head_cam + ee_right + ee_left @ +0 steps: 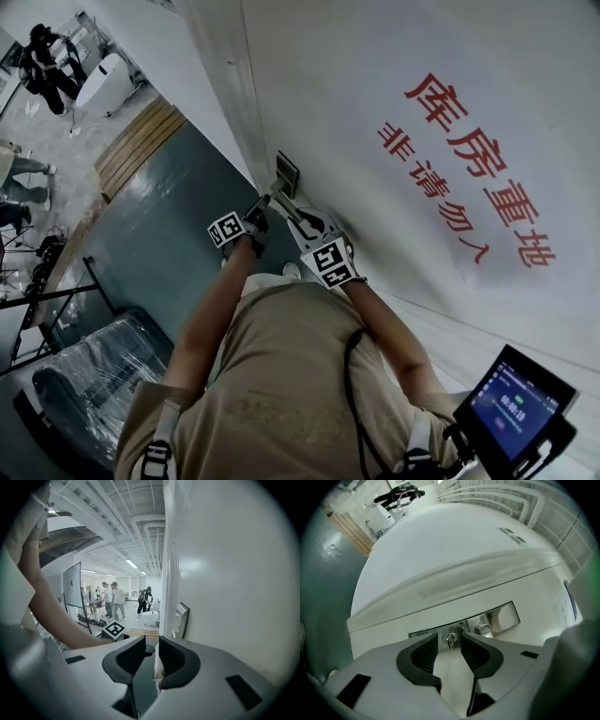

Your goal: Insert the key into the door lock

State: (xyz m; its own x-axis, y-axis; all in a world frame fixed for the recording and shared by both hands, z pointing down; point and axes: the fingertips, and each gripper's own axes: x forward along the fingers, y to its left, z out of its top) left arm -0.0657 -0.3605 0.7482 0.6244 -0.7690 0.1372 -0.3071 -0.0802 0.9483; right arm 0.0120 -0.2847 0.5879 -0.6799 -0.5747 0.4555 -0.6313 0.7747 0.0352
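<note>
A small silver key (450, 641) sits in the keyhole of the steel lock plate (490, 620) on the white door (454, 550), its bow hanging out. My left gripper (449, 645) is open, its dark pads on either side of the key and not touching it. In the head view the left gripper (260, 208) and the right gripper (284, 200) both point at the lock plate (286, 174). My right gripper (152, 651) is level beside the door, jaws slightly apart with nothing between the tips, short of the lock plate (180, 619).
The door carries a white sign with red characters (478, 169). A grey-green floor (159, 253) and a wooden strip (136, 145) lie to the left, with a plastic-wrapped chair (89, 384). Several people (112, 599) stand far off. A small screen (516, 403) hangs at my right.
</note>
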